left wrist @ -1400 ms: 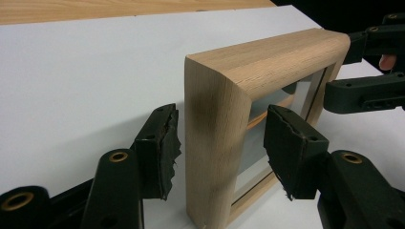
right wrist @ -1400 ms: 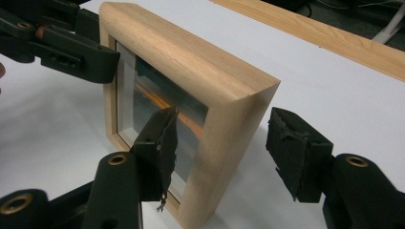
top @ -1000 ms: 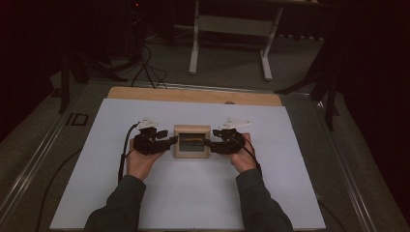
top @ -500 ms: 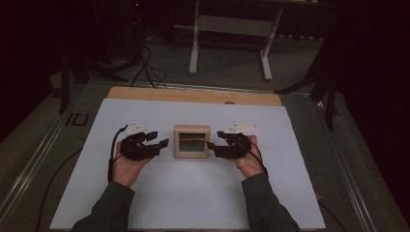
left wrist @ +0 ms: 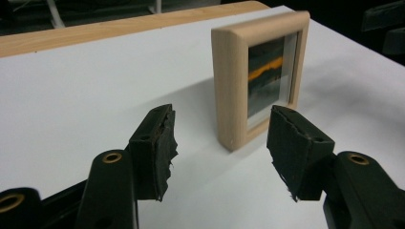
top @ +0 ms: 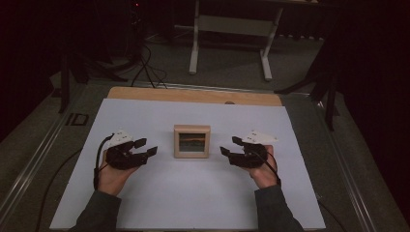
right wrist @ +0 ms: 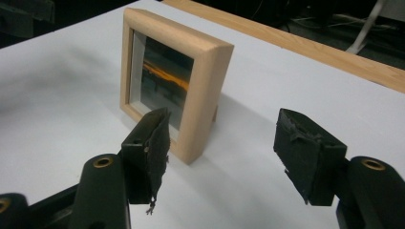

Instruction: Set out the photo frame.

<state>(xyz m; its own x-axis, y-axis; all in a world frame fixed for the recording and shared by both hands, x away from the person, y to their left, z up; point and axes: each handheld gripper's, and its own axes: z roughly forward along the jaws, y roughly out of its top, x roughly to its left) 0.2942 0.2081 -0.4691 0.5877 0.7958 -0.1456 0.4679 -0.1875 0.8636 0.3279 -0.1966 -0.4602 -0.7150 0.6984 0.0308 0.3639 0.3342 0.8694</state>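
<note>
- One small wooden picture frame [top: 192,141] stood upright near the middle of the white sheet [top: 145,203] that covered the table, a little nearer the far edge than the near one, its glazed front facing the person.
- The left gripper [top: 145,151] hung just to the frame's left, clear of it, jaws spread with nothing between them; in the left gripper view the frame [left wrist: 258,71] sat ahead of the gap between the pads, untouched.
- The right gripper [top: 229,146] sat on the opposite side, also apart from the frame. Its jaws had just been opening and stood wide, with nothing between them; in the right gripper view the frame [right wrist: 174,78] stood beyond the left pad.
- I judged the frame light and stiff: thick pale wood with rounded edges, a pane over a dark picture with an orange streak.
- The pane looked the fragile part, so I would keep the pads off it.
- The best hold seemed to be the two wooden side rails, one gripper on each, squeezing front to back or across the thickness.
- Standing on a narrow edge, it would likely tip at a one-sided push.
- Count: one frame, two grippers, one white sheet, one strip of bare wooden tabletop [top: 193,95] along the far edge.
</note>
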